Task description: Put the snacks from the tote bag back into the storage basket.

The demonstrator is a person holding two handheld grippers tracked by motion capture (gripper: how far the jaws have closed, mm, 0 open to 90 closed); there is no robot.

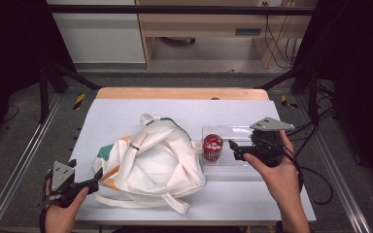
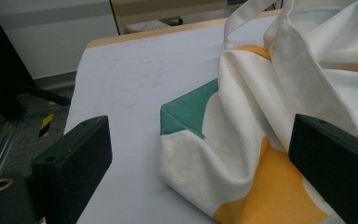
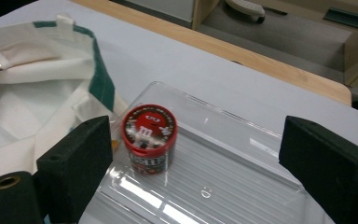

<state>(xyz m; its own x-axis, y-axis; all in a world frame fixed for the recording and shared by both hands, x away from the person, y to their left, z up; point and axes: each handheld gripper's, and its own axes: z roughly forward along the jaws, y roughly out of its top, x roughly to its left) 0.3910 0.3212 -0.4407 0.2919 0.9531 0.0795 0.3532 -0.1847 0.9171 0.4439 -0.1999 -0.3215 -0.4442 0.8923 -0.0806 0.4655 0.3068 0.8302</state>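
The candy tub [image 3: 149, 139] is small and round, with a red lid that has a cartoon face on it and a dark band around its side. It stands up straight inside a clear plastic tray [image 3: 242, 182], at the tray's end next to the bag.

The right gripper [image 1: 234, 148] is wide open — its two black jaws stand far apart and hold nothing. In the right gripper view the tub sits just ahead of the jaws, closer to the left one, and does not touch either. From above, the gripper hovers over the tray with its tips pointing at the tub.

The left gripper [image 1: 96, 180] is wide open too, with nothing in it. Right in front of it lies a white cloth bag [image 2: 270, 121] with green and orange patches. The bag's bottom corner sits between the jaws; it may brush the right jaw, but this is hard to tell.

The left gripper view shows the bag's weave and its folded corner up close. The high view shows the whole table [image 1: 126, 114] — bag in the middle, tray beside it, straps [image 1: 145, 201] trailing toward the person. Farther off in the right gripper view are the table's wooden edge [image 3: 261, 58] and the floor.
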